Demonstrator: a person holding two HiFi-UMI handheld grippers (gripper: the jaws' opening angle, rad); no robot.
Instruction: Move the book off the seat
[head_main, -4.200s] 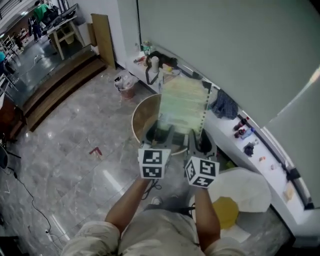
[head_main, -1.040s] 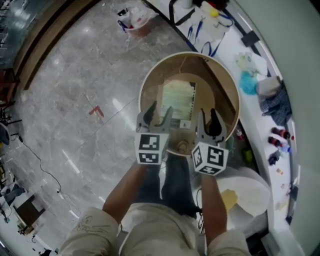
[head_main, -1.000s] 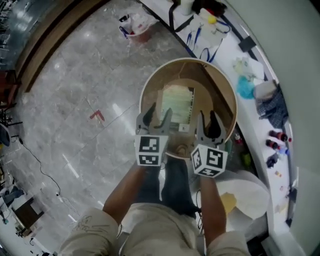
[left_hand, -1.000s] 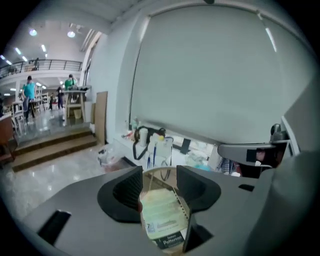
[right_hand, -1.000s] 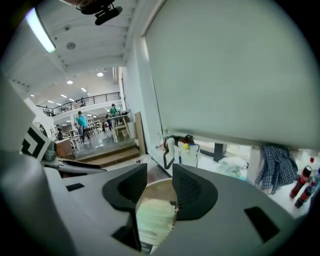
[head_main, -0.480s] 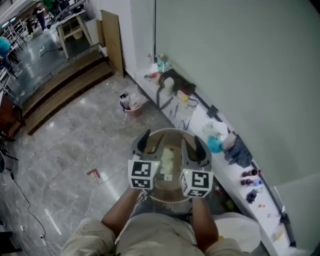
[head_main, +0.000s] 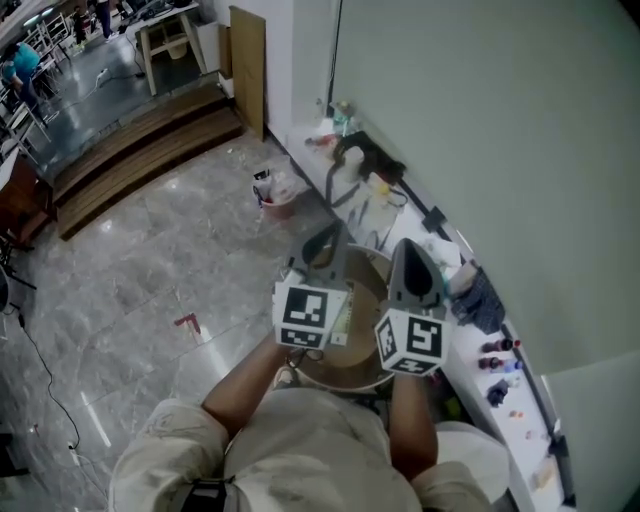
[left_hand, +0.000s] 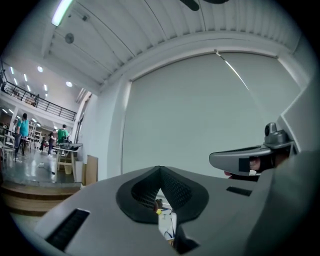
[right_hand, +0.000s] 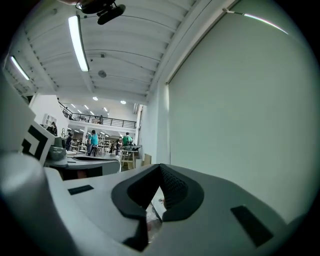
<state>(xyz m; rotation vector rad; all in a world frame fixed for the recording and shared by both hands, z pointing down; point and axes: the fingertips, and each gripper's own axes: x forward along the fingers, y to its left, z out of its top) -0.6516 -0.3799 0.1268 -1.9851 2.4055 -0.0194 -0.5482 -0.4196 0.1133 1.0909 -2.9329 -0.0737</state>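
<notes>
My left gripper (head_main: 325, 243) and right gripper (head_main: 413, 255) are raised side by side in front of me, above the round wooden seat (head_main: 366, 264). Both are shut with nothing between the pads. Only a pale green sliver of the book (head_main: 343, 318) shows between the two marker cubes; it lies on the seat and the rest is hidden. In the left gripper view the left gripper (left_hand: 160, 171) has its jaws pressed together and points at the pale wall. In the right gripper view the right gripper (right_hand: 160, 168) is closed the same way.
A white counter (head_main: 405, 205) cluttered with cables and bottles runs along the wall behind the seat. A small reddish bin (head_main: 279, 203) stands on the grey marble floor, with wooden steps (head_main: 140, 150) further left. A white round object (head_main: 490, 455) sits at the lower right.
The book, held up earlier, was left lying on the seat. Both grippers have since gone from open to shut and risen toward the camera. The head view has tilted up toward the wall.
</notes>
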